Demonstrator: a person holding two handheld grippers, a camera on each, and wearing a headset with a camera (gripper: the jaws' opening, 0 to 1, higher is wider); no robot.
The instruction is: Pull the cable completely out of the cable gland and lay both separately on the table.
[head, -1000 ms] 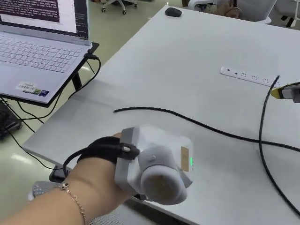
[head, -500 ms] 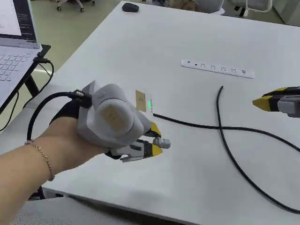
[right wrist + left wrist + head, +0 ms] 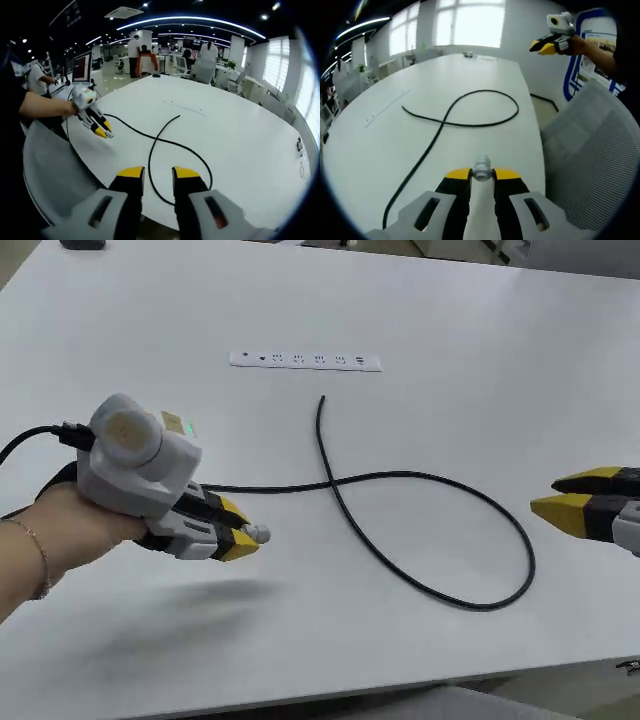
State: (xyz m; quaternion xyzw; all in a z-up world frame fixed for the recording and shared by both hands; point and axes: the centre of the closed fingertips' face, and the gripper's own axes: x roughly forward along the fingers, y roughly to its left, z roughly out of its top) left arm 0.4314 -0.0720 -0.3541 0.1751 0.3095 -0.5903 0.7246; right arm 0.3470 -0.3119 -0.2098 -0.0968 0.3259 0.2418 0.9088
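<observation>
A wide white desk (image 3: pixel 470 330) seen from above. At the left, a hand (image 3: pixel 75 525) holds the left gripper (image 3: pixel 238 536) above the desk's near left part, its shadow falling on the surface below. Its yellow-tipped jaws are clamped on a small pale grey cable gland (image 3: pixel 259 534), which sticks out just past the tips. In the left gripper view the cable gland (image 3: pixel 482 167) sits squeezed between the two tips, and nothing runs through it.

The black cable (image 3: pixel 430 478) lies flat on the desk, apart from the gland. One end points toward a white power strip (image 3: pixel 305 360) near the far edge without touching it. From there the cable curves toward the near edge, swings round in a broad loop to the right, crosses over itself and runs left. That stretch passes behind the left gripper, so its other end is hidden.

At the right edge of the head view the right gripper (image 3: pixel 578 494) is cut off, with just its yellow tips in sight. In the right gripper view its jaws stand a little apart with nothing between them, above the desk's near edge.
</observation>
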